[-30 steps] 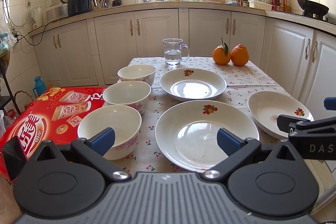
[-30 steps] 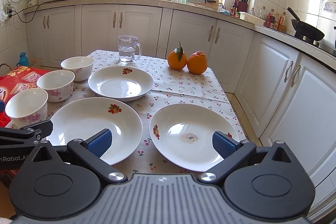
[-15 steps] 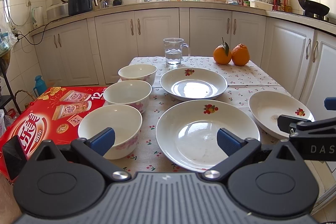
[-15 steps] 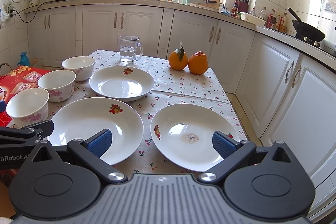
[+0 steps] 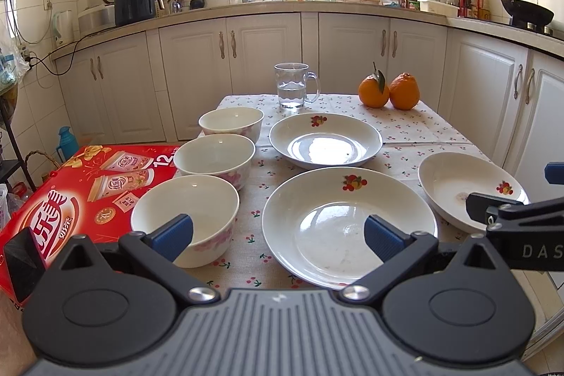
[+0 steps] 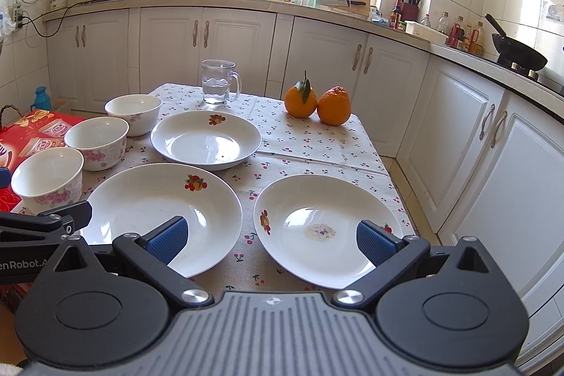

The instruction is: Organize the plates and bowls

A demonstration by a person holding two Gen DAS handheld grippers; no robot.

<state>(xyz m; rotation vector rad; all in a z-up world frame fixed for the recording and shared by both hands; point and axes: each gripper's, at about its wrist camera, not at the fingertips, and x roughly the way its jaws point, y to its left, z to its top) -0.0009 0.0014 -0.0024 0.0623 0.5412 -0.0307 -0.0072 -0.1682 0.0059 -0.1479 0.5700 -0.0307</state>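
Observation:
Three white plates with fruit prints lie on the table: a near middle plate (image 5: 349,224) (image 6: 155,210), a far plate (image 5: 326,140) (image 6: 206,138) and a right plate (image 5: 465,189) (image 6: 328,228). Three white bowls with pink flowers stand in a row on the left: near (image 5: 185,217) (image 6: 47,178), middle (image 5: 214,159) (image 6: 96,140), far (image 5: 231,122) (image 6: 133,111). My left gripper (image 5: 278,236) is open and empty, above the table's near edge, between the near bowl and the middle plate. My right gripper (image 6: 269,240) is open and empty, over the gap between the middle and right plates.
A glass mug of water (image 5: 292,90) (image 6: 218,81) and two oranges (image 5: 387,90) (image 6: 317,103) stand at the table's far end. A red carton (image 5: 70,196) sits left of the table. White cabinets (image 6: 458,136) run along the back and right.
Both grippers have drifted very slightly; the scene looks almost the same. Nothing on the table has moved.

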